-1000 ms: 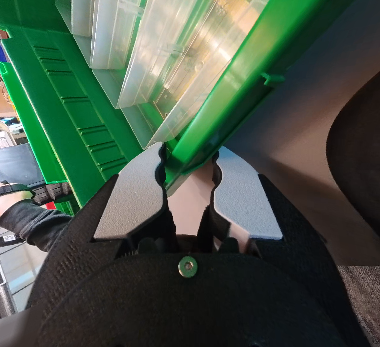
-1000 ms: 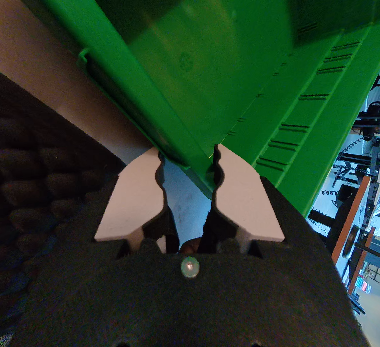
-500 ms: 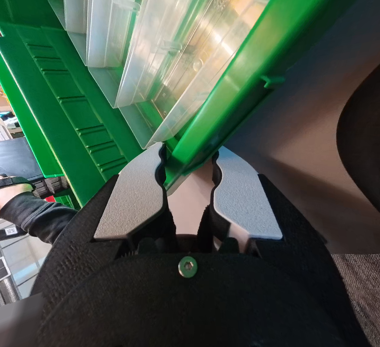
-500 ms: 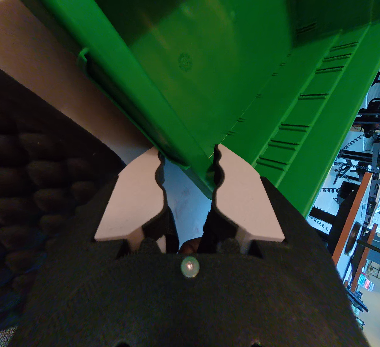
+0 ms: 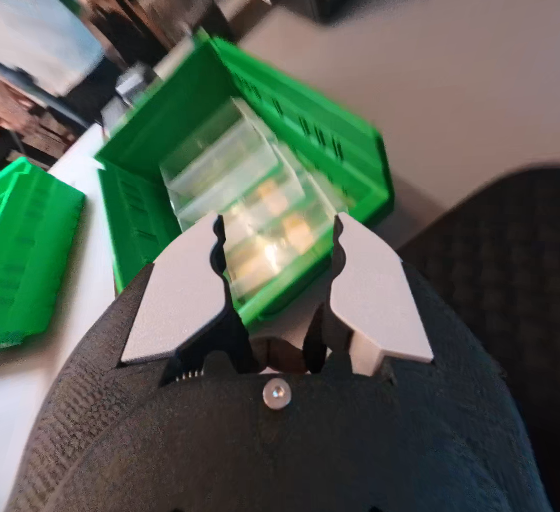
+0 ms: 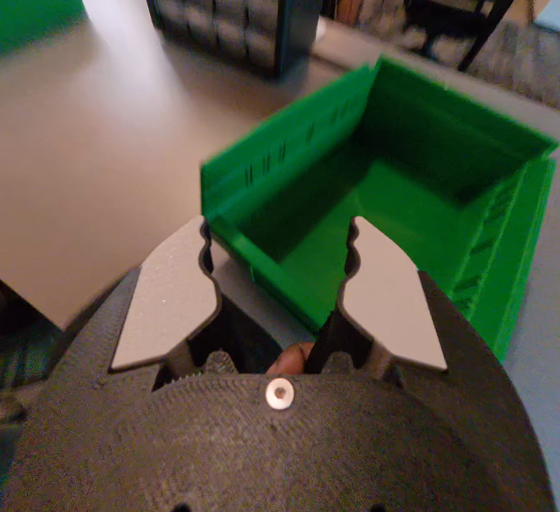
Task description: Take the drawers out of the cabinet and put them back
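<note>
The pale worktop (image 6: 91, 139) carries everything in sight. At its far side stands a dark cabinet (image 6: 224, 6) with a grid of small compartments, blurred in the right wrist view. Nearer, a green drawer (image 6: 500, 270) sits on the worktop with its inside bare, its near corner lying between the spread fingers of the right gripper (image 6: 278, 221); whether the fingers touch its rim cannot be told through the blur. In the left wrist view a second green drawer (image 5: 318, 121) rests on the worktop and holds several clear plastic boxes (image 5: 242, 191) with yellowish contents. Another green bin (image 5: 33, 248) lies at the left edge, apart from it. The left gripper (image 5: 278, 220) stands wide open just short of the filled drawer's near wall, holding nothing. The right gripper is likewise wide open and empty.
</note>
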A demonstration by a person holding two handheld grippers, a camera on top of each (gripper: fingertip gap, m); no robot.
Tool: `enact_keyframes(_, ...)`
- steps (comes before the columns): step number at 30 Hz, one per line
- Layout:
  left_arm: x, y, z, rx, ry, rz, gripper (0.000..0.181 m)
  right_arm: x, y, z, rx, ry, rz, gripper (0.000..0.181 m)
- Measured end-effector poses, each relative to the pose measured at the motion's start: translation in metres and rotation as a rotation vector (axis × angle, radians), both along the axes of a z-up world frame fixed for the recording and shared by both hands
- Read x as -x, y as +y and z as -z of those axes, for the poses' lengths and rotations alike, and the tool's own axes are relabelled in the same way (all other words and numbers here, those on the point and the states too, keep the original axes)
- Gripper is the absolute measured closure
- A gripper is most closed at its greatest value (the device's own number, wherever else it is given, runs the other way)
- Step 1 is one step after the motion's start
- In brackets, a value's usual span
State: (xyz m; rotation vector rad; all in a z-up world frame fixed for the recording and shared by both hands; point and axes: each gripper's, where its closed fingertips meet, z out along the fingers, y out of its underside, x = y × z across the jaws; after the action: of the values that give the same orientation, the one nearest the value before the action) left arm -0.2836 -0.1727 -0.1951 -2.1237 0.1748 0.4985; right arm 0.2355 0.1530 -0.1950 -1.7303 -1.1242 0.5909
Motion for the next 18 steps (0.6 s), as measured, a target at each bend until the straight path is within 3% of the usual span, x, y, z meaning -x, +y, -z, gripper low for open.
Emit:
enact_keyframes(1,0.002,0.004,-0.017,-0.109,-0.032,-0.025,0.112,0.006,-0.001,-0.015,-0.016,0.102,-0.003,0.089)
enact_keyframes(4,0.017,0.007,-0.059,-0.405,-0.133,-0.142,0.113,0.024,-0.01,-0.048,-0.073,0.363,-0.055,0.069)
enact_keyframes(8,0.038,0.002,-0.075,-0.603,-0.173,-0.28,0.113,0.049,-0.021,-0.055,-0.191,0.502,-0.125,0.063)
enact_keyframes(14,0.027,0.024,-0.069,-0.635,-0.149,-0.259,0.113,0.079,-0.042,-0.047,-0.227,0.619,-0.243,0.075)
enact_keyframes(18,0.015,0.04,-0.062,-0.597,-0.096,-0.231,0.113,0.081,-0.041,-0.037,-0.246,0.593,-0.243,0.077)
